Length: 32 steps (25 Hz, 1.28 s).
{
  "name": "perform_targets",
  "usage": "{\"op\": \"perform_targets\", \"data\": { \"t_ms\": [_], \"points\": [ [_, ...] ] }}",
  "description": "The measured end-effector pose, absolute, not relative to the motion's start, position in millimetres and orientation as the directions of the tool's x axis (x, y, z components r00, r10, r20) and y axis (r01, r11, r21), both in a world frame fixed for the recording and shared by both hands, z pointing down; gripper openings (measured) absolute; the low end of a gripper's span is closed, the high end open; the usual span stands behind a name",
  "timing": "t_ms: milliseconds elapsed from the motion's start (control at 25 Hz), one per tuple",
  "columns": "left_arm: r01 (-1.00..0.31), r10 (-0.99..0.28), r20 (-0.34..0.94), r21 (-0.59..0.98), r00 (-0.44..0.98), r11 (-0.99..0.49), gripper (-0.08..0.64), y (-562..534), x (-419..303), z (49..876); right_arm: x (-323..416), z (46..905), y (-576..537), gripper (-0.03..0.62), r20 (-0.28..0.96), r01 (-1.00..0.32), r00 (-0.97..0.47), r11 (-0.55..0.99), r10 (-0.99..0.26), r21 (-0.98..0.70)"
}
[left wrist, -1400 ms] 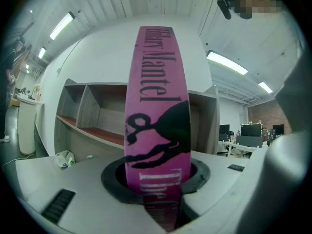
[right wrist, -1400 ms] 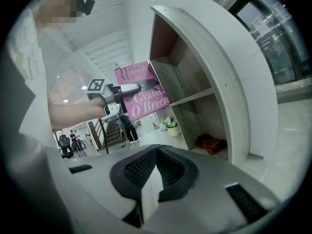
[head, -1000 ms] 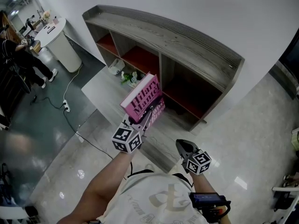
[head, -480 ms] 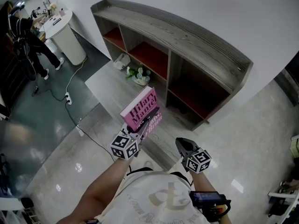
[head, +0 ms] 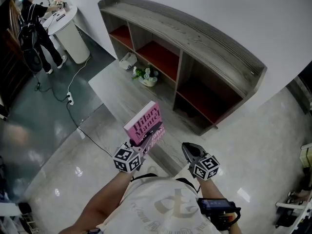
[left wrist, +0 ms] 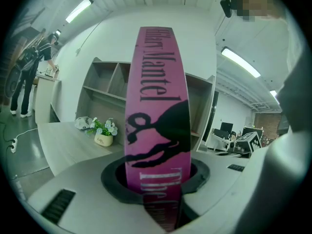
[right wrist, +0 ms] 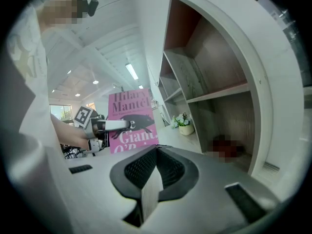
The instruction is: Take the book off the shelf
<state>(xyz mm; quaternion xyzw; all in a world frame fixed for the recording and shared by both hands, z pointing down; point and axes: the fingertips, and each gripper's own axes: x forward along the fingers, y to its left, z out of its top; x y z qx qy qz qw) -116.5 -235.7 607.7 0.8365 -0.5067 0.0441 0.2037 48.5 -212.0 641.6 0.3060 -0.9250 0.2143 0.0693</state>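
The book point(head: 145, 126) is clear of the shelf point(head: 209, 40); it is held up in the air in front of the shelf, well apart from the compartments; the left gripper point(head: 147, 140) pinches its lower part between the fingers; the right gripper point(head: 190, 151) hangs near it, fingers pressed together on nothing. By my judgement the removal itself is done; all that may be left is to carry the book away or set it down somewhere.
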Motion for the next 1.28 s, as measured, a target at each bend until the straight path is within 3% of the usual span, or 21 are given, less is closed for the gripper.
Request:
{"op": "perform_targets", "data": {
  "t_ms": [440,1280],
  "points": [
    [-0.864,-0.801,0.349,0.328,0.487,-0.382,0.16,-190,-130,642,42,633,-206,0.003,0.255,-0.593,-0.805,0.735,-0.535,-0.33],
    [-0.852,-0.794,0.333,0.328,0.508,-0.408,0.16,-205,-119,644,43,634,-225,0.003,0.252,-0.597,-0.802,0.734,-0.541,-0.325]
  ]
}}
